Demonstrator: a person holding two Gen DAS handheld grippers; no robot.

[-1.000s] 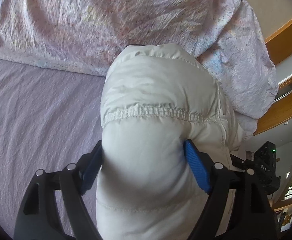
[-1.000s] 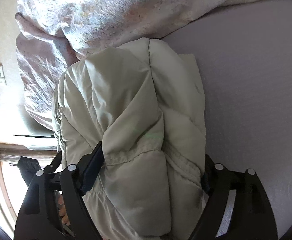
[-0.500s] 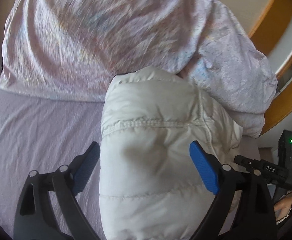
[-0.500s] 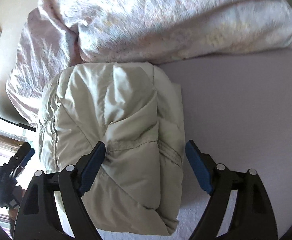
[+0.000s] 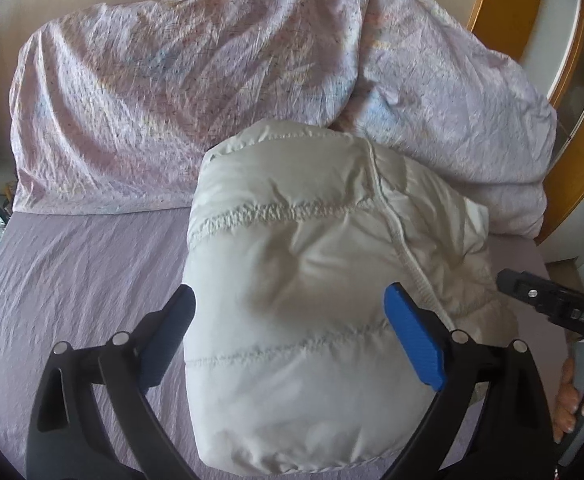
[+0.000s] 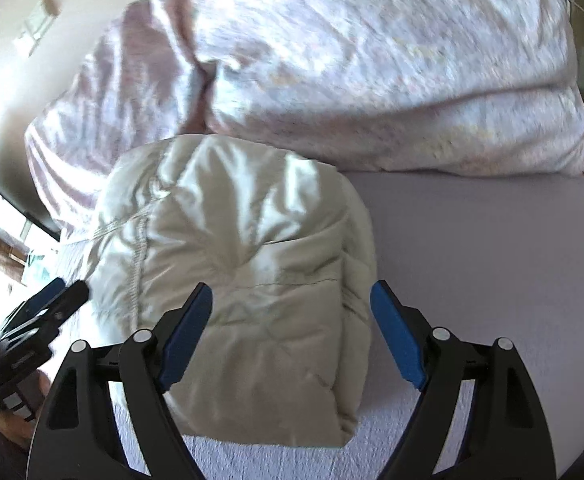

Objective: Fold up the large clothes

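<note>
A pale grey-white puffer jacket lies folded into a thick bundle on the lilac bed sheet, its far end against the pillows. My left gripper is open, its blue pads on either side of the bundle's near end without squeezing it. In the right wrist view the same jacket lies on the sheet, and my right gripper is open above its near end, pads apart from the fabric. Each gripper shows at the edge of the other's view.
Two crumpled lilac patterned pillows lie across the head of the bed behind the jacket. A wooden frame stands at the right. A window and the wall are at the left in the right wrist view.
Both grippers have opened, let go of the jacket bundle and drawn back from it. The bundle now rests on the sheet on its own.
</note>
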